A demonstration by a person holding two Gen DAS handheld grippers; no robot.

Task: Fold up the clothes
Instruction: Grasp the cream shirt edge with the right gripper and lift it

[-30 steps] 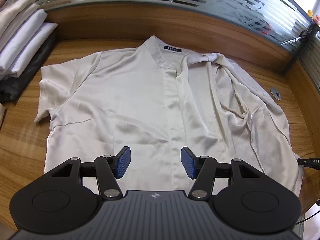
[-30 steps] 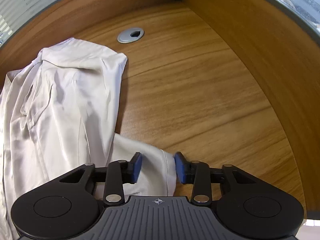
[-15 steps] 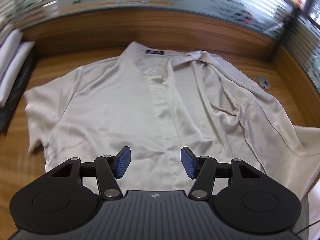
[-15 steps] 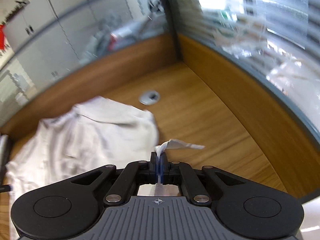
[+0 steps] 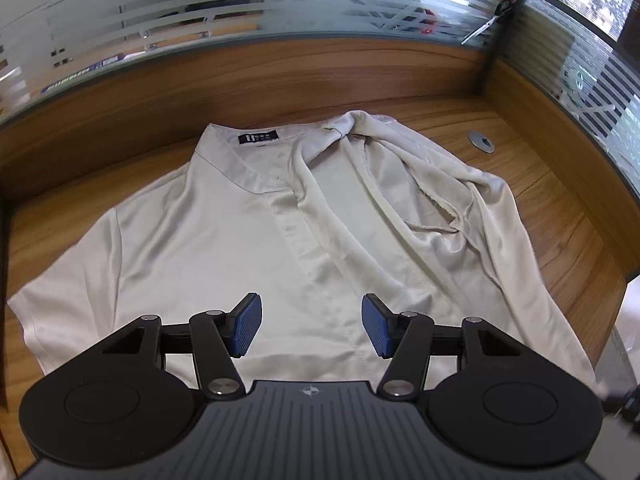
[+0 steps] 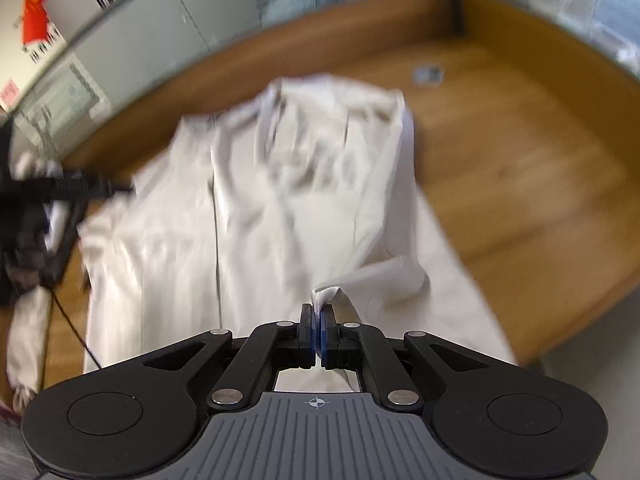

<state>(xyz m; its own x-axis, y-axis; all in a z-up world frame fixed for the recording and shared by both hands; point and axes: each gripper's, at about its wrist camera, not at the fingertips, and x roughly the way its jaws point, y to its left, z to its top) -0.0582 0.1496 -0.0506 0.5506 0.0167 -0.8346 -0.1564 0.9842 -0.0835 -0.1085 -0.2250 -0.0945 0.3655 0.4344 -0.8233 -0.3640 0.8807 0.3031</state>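
1. The right gripper point(image 6: 319, 320) has its fingers point(image 6: 308, 330) pressed together on a pinch of cream fabric, a small peak of cloth standing up just past the blue pads.
2. That fabric is an edge of the shirt point(image 6: 248, 208), lifted off the desk point(image 6: 520, 168) and drawn up into a rolled fold on the right side of the garment; this view is blurred, so finer detail cannot be told.
3. The left gripper point(image 5: 311, 330) hovers over the lower front of the shirt point(image 5: 224, 248) with its fingers point(image 5: 248, 324) apart, nothing between the pads.
4. The shirt lies face up on the wooden desk point(image 5: 560, 208), collar away from the camera with a dark label point(image 5: 258, 138) inside the neck. Its left half lies flat, sleeve spread out; the right half is bunched and turned over on itself, showing the seams.
5. A round metal grommet point(image 5: 482, 143) sits in the desk near the shirt's right shoulder, apart from it.
6. Striped frosted glass point(image 5: 240, 0) rises behind the desk's raised wooden rim.
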